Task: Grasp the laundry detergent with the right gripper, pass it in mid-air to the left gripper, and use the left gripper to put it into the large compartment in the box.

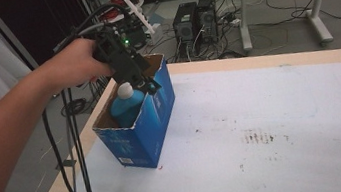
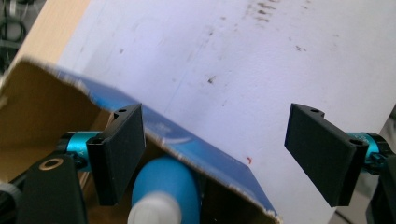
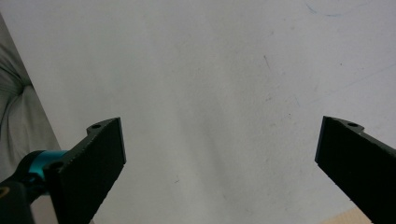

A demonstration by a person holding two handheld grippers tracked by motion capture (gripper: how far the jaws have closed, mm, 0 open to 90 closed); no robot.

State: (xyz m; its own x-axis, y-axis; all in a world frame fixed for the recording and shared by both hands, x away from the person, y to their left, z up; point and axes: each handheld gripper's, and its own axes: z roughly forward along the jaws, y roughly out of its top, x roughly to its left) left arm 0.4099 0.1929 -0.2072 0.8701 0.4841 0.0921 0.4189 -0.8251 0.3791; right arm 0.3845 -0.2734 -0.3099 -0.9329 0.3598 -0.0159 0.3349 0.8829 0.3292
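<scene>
Near edge of the high view: the person's left forearm runs up from the lower left to the hand on the left gripper, cables trailing down off the table corner. The gripper hangs over the open top of the blue carton, which stands upright near the table's left front corner on the white table cover.

Inside the carton: a blue bottle with a white cap, standing upright, long axis vertical, cap just at rim height. In the left gripper view the jaws are spread wide and hold nothing. One jaw sits inside the carton mouth just beside the bottle's shoulder; the other hangs outside, past the carton's blue wall. So the wall lies between the jaws, and the bottle sits low and to one side of the gap, not centred.

Judgement: the bottle lies below and toward the in-box jaw; the left hand is the near one.

Right gripper: jaws spread, empty, over bare white cover.

Farther off: computer towers and desk legs on the floor.
</scene>
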